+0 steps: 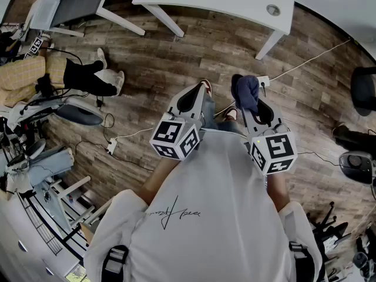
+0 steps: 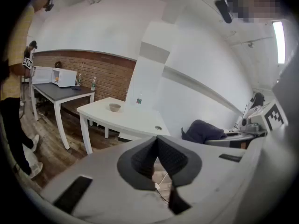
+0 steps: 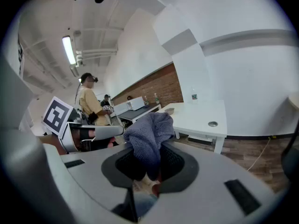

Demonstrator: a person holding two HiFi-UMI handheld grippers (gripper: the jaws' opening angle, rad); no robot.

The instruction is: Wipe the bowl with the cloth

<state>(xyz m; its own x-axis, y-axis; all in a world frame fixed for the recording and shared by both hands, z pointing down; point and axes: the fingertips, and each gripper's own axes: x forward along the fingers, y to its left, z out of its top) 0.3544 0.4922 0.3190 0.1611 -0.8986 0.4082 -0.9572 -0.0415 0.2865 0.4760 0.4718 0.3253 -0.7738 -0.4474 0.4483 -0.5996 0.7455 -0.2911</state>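
Well ahead of both pairs of jaws, the bowl (image 2: pixel 115 107) sits on a white table (image 2: pixel 136 121). Nearer, the dark blue cloth (image 3: pixel 149 129) is pinched between the right gripper's (image 3: pixel 152 149) jaws and bunches up beyond their tips. Beside it, the left gripper (image 2: pixel 156 142) has its jaws pressed together on nothing.

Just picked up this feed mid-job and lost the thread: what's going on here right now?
A person stands on the wood floor with a gripper in each hand. The right gripper is shut on a dark blue cloth, which bunches up above its jaws. The left gripper is shut and holds nothing. The bowl sits on a white table some way ahead, untouched, so wiping has not started.
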